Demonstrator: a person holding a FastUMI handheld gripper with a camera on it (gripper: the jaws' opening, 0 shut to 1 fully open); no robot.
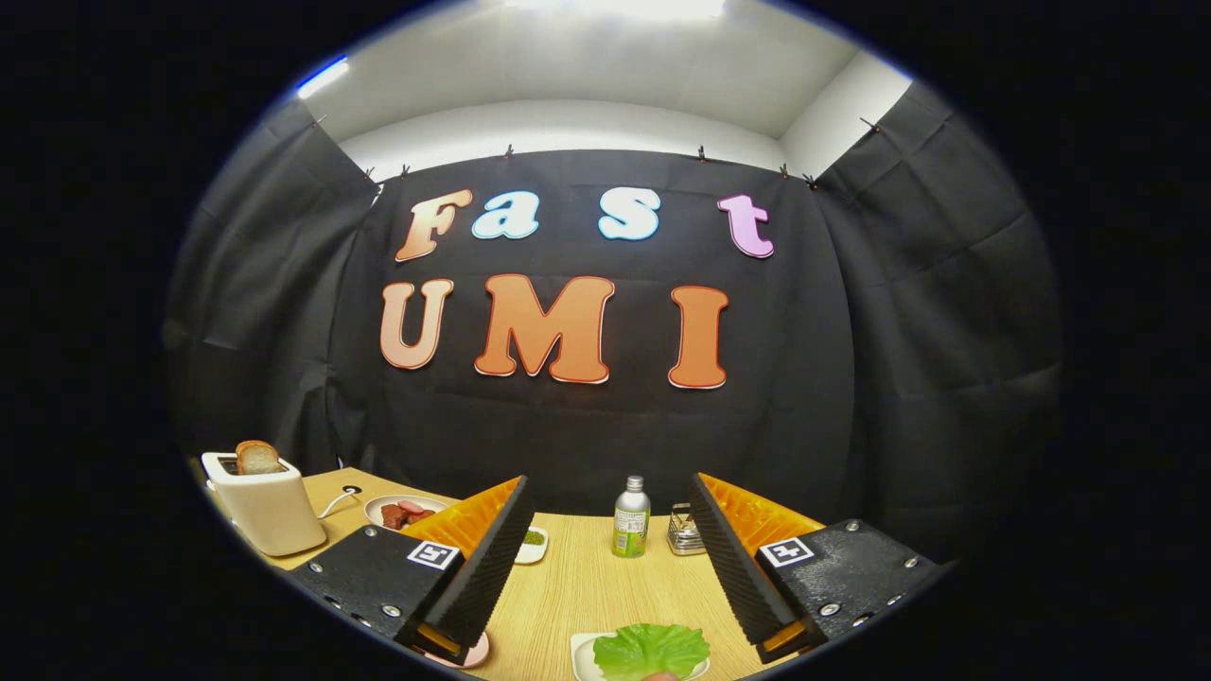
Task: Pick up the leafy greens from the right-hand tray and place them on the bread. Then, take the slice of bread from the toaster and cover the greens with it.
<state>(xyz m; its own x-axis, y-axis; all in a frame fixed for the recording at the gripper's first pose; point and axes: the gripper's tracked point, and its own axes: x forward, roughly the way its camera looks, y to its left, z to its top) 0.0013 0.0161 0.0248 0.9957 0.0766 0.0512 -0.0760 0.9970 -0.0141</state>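
Wooden tabletop (587, 586): greens (651, 651) lie between the wide-open, empty gripper (605, 577); bread (257, 458) waits in the toaster (270, 511) far left of them.

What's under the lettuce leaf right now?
The lettuce leaf lies on a white plate, between the open gripper's fingers. Whether bread sits beneath is hidden by the leaf.

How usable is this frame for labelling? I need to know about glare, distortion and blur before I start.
Gripper view: strong fisheye bending, the wooden table and the booth's cloth wall curve; overhead light blows out to white at the ceiling; toaster, bottle and leafy greens are sharp, evenly lit, with no motion blur; the open gripper has fingers spread either side of the greens.
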